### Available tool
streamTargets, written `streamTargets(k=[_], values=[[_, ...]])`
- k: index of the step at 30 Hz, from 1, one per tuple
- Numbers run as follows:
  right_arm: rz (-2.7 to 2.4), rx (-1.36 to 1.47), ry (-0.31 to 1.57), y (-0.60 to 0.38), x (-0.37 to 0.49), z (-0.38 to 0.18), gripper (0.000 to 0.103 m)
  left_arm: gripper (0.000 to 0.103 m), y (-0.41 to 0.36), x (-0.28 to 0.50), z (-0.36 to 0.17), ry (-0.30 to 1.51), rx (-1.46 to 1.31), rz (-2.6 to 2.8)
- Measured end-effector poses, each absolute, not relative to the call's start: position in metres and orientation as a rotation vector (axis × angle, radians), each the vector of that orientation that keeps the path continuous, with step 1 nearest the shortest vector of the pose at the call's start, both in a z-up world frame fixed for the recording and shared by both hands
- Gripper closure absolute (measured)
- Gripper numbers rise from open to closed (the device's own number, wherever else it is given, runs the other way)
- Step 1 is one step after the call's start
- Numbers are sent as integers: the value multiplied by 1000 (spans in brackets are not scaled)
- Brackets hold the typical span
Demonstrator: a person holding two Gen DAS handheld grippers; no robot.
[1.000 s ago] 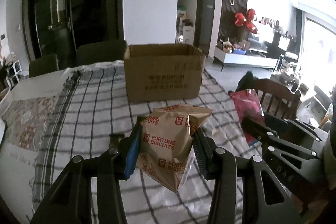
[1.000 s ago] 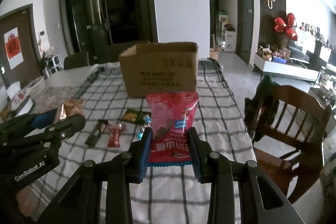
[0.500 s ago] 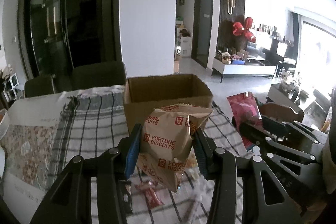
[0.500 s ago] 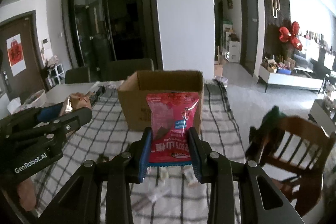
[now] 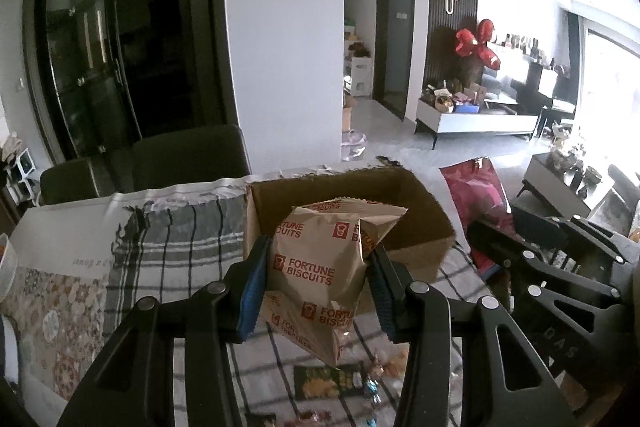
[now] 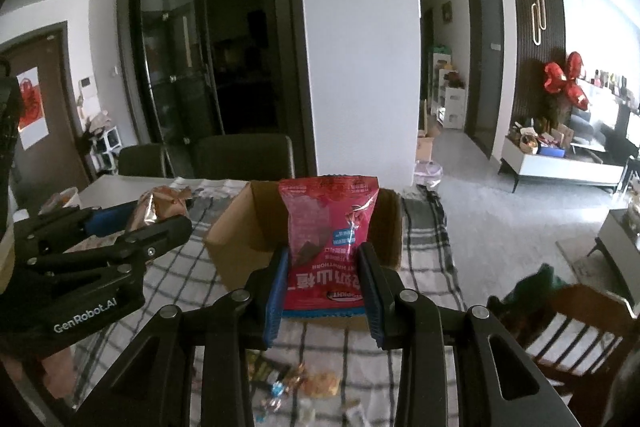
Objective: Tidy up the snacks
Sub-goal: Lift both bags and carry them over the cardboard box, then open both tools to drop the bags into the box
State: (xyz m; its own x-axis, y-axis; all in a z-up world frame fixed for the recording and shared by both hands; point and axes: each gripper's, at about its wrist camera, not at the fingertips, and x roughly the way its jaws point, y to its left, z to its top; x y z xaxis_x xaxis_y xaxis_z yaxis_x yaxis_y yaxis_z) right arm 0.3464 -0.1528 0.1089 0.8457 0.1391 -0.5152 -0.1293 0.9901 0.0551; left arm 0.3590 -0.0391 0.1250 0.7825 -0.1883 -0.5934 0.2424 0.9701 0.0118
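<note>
While left gripper (image 5: 316, 291) clamps "FORTUNE BISCUITS" pack (image 5: 320, 267), right gripper (image 6: 324, 291) clamps red Chinese-lettered pouch (image 6: 328, 239)

Both my cameras sit just behind my fingers, looking forward and slightly down across the checked tablecloth (image 5: 180, 251). Left view: open cardboard box (image 5: 416, 203) close ahead, my right gripper (image 5: 532, 255) at its right edge. Right view: same box (image 6: 240, 223) dead ahead (near), left gripper (image 6: 132, 227) at its left. Shared: box, cloth, white pillar (image 6: 356, 39).
</note>
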Motion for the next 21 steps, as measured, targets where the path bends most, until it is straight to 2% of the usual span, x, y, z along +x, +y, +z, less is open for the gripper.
streamTargets(k=[17, 21], values=[[159, -1, 655, -165, 453, 81, 68, 56, -62, 470, 91, 742, 139, -225], [165, 17, 689, -168, 473, 72, 68, 53, -63, 488, 82, 780, 131, -230]])
